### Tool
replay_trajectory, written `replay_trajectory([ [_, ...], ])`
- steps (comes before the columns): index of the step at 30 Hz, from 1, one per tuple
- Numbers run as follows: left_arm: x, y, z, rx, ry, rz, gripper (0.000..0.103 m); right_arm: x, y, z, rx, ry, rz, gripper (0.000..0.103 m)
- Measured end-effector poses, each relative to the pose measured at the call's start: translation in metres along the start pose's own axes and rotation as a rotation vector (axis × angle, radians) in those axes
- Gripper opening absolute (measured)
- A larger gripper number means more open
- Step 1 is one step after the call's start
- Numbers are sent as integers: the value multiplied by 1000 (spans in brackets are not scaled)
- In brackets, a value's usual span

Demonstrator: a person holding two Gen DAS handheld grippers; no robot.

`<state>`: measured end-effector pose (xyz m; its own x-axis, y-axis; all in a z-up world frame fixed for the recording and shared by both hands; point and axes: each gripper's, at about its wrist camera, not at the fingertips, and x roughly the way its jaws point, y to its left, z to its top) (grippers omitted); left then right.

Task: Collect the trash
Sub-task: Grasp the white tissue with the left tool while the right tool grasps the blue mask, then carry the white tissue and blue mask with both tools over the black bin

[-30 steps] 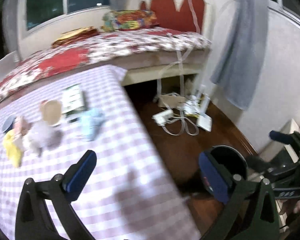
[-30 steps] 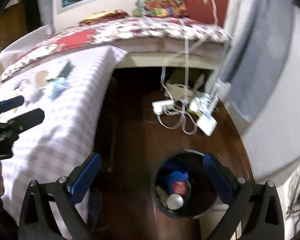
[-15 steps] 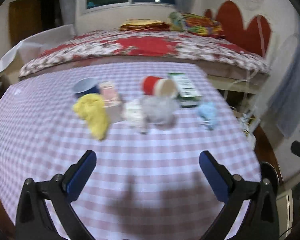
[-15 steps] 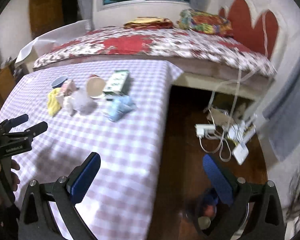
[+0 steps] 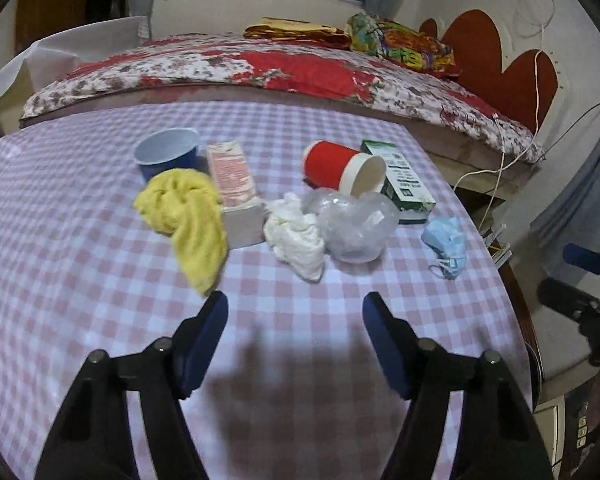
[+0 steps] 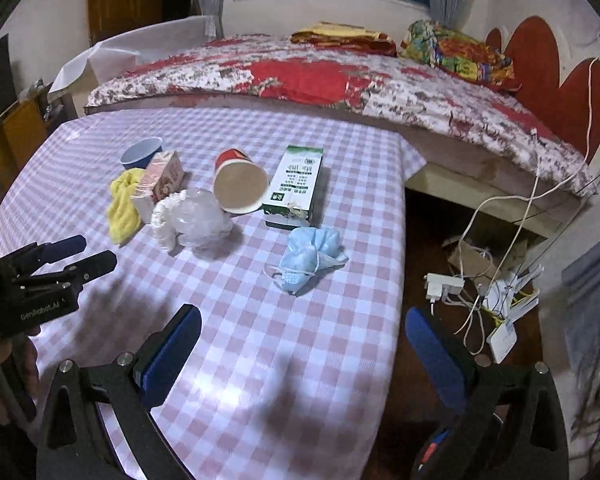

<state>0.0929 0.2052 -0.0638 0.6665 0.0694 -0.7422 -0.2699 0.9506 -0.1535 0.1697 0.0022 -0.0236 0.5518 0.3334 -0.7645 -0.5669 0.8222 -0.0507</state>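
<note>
Trash lies on the checked tablecloth (image 5: 100,300): a yellow cloth (image 5: 188,216), a blue cup (image 5: 166,156), a pink carton (image 5: 234,184), a white tissue wad (image 5: 296,232), a clear plastic bag (image 5: 352,224), a tipped red paper cup (image 5: 344,168), a green box (image 5: 400,176) and a blue face mask (image 5: 446,242). My left gripper (image 5: 296,322) is open and empty, just short of the tissue. My right gripper (image 6: 304,334) is open and empty, near the mask (image 6: 312,256) in the right wrist view.
A bed with a red floral cover (image 6: 340,76) stands behind the table. Cables, a power strip (image 6: 444,284) and white devices lie on the dark floor to the right of the table edge (image 6: 400,240).
Both grippers have swung left, from the floor and the black bin to over the table. The left gripper's jaws have narrowed. The bin is out of view.
</note>
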Motion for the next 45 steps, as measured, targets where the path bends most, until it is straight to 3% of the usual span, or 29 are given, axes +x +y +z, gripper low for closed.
replay_trajectory([
  [8,45,-2,17,-11,47,-1,70,58,-13,11,38,63,4,99],
  [16,67,9,22,-46,58,-3,57,103,-17,15,79,113,41,85],
  [20,76,14,24,-61,73,-10,47,116,-16,16,96,132,67,59],
  [23,76,17,24,-63,70,-18,35,119,-16,16,98,129,75,38],
  [24,75,17,23,-58,68,-20,25,119,-17,16,101,129,79,31],
  [28,66,16,24,-49,45,-28,17,113,-18,14,100,114,83,26],
  [34,41,10,19,-3,10,-19,17,89,-19,11,99,75,81,25],
  [45,3,6,4,-6,-42,7,17,38,-32,-8,113,8,60,25],
])
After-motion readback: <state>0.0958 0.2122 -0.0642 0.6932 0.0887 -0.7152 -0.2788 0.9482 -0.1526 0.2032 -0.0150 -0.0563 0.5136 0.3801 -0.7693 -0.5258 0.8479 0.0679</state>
